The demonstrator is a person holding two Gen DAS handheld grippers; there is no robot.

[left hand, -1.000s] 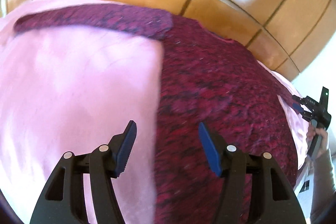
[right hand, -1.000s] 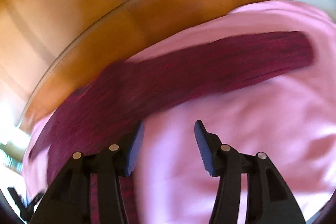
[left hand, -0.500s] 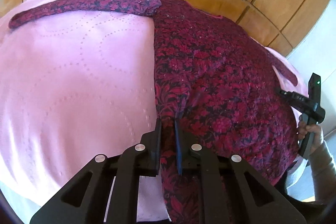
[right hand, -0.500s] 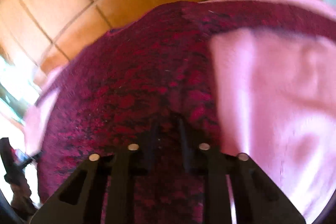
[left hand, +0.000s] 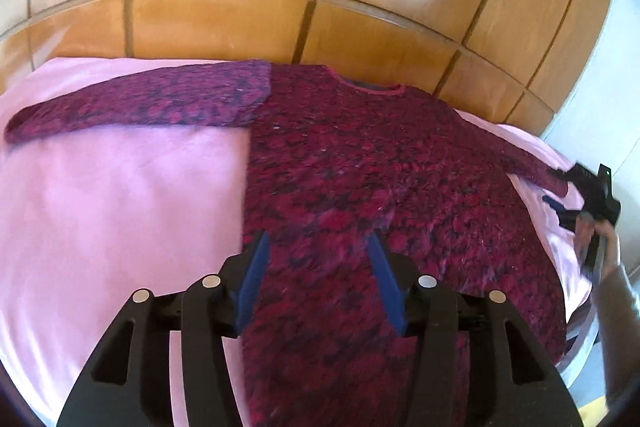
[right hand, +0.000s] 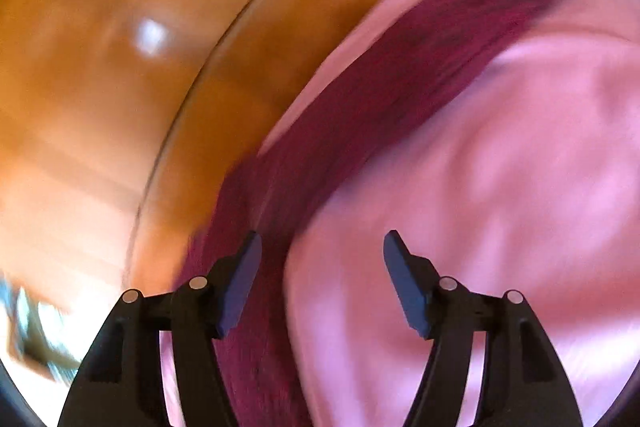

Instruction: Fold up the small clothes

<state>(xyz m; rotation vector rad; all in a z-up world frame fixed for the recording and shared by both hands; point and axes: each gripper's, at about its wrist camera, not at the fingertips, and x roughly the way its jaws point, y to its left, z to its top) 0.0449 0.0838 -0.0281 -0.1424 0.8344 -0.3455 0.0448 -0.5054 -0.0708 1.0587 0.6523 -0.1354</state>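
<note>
- The sweater (left hand: 360,163), dark red and maroon knit, lies flat on a pink bedcover (left hand: 120,211) in front of a glossy wooden wall (left hand: 224,11).
- In the left wrist view its body runs lengthwise from the neckline (left hand: 370,89) at the far edge, next to the wood, down to the hem at the near edge of the picture.
- Its left-hand sleeve (left hand: 136,107) stretches straight out sideways across the bedcover, cuff pointing to the left edge, at about a right angle to the body.
- The left gripper (left hand: 318,251) hovers over the lower part of the body near its left side edge; its jaws have just been opening and stand apart, with the knit beneath them and not pinched.
- The other sleeve (left hand: 520,163) slants out to the right, cuff pointing toward the right gripper (left hand: 560,189), which a hand (left hand: 604,247) in a grey sleeve holds at the bedcover's right edge.
- Whether that gripper touches the cuff is too small and blurred to tell from here.
- The right wrist view, heavily blurred, shows what the left does not: a sleeve (right hand: 400,99) alone, running as a long diagonal band from lower left to upper right.
- There the right gripper (right hand: 322,241) has its jaws just opened and standing wide, nothing clamped; the left finger (right hand: 240,275) is over the knit, the right over bare pink.
- Only the left view shows the whole garment and neckline.
</note>
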